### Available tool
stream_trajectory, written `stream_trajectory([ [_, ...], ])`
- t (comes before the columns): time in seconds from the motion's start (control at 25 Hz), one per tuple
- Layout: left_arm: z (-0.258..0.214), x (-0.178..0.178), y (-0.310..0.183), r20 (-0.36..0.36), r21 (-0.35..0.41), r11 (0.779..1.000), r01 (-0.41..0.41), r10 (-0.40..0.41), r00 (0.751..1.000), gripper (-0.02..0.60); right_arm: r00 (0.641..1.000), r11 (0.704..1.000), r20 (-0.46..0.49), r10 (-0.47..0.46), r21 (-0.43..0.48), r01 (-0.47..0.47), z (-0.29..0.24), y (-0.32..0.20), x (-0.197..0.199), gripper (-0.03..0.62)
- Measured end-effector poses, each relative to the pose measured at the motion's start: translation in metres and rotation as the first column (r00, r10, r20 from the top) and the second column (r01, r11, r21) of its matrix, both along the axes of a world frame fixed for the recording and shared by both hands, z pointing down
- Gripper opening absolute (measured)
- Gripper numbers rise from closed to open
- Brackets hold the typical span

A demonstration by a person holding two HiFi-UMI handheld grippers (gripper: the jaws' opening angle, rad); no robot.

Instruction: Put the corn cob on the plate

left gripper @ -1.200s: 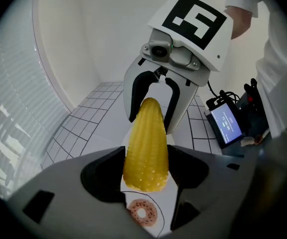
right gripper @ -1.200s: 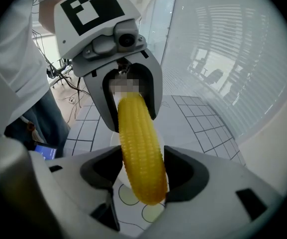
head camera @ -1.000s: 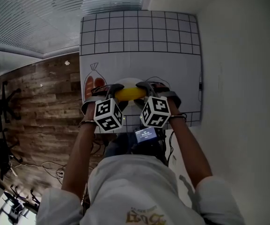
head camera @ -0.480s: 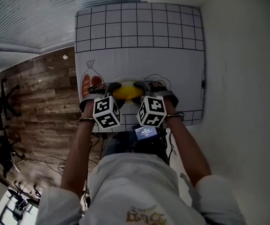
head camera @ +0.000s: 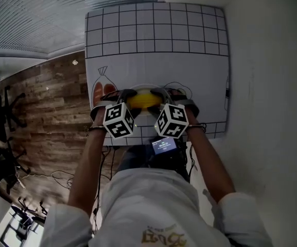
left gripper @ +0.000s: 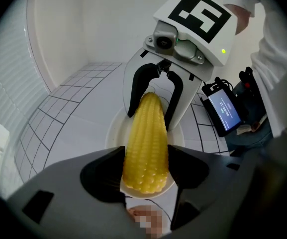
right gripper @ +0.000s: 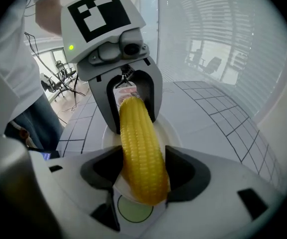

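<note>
A yellow corn cob [head camera: 144, 100] lies level between my two grippers, low over a white plate [head camera: 146, 87] on the mat; I cannot tell if it touches the plate. My left gripper [head camera: 124, 98] is shut on the cob's left end. My right gripper [head camera: 161, 98] is shut on the right end. In the left gripper view the cob [left gripper: 144, 138] runs from my left gripper [left gripper: 145, 171] to the right gripper [left gripper: 155, 101], with the plate [left gripper: 114, 131] beneath. The right gripper view shows the same cob [right gripper: 139, 143] clamped in the right gripper [right gripper: 142, 171].
The plate sits on a white mat [head camera: 153, 60] with a black grid and drawn outlines, a printed food picture [head camera: 101, 91] at its left. A small device with a lit screen [head camera: 163, 145] hangs near the person's waist. Wooden floor lies left, a white wall right.
Both grippers have sunk a little toward the plate with the cob held between them. Their grip on the cob looks the same.
</note>
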State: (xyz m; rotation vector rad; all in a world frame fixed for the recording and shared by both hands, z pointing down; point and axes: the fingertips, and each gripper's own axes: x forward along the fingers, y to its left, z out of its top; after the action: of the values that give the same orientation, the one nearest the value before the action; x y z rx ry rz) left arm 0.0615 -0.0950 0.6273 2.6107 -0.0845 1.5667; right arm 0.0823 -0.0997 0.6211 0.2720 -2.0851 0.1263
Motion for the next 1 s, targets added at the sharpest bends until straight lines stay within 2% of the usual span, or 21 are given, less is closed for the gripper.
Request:
stream_trajectory([
  [0.2,-0.001,-0.001,-0.002,-0.017,0.039,0.999,0.015,-0.014,1.000,0.261,1.000,1.000,0.000,0.011,0.009,-0.011,0.000,-0.001,-0.001,0.265],
  [0.52,-0.004,-0.005,-0.007,0.012,0.108,0.994,0.034,-0.035,0.999,0.290,0.999,0.999,0.001,0.032,0.023,-0.032,-0.011,0.004,0.002,0.284],
  [0.64,-0.010,-0.007,-0.008,-0.001,0.120,0.991,0.052,-0.052,0.999,0.291,0.995,0.994,0.049,0.087,0.066,-0.090,-0.025,-0.002,0.003,0.284],
  [0.84,-0.024,-0.012,-0.004,-0.032,0.117,0.990,0.082,-0.079,0.996,0.305,0.984,0.981,0.079,0.161,0.098,-0.168,-0.048,-0.005,0.011,0.282],
  [1.0,-0.047,-0.019,-0.007,-0.104,0.141,0.975,0.170,-0.156,0.982,0.305,0.939,0.934,0.185,0.290,0.160,-0.320,-0.090,-0.014,0.020,0.277],
])
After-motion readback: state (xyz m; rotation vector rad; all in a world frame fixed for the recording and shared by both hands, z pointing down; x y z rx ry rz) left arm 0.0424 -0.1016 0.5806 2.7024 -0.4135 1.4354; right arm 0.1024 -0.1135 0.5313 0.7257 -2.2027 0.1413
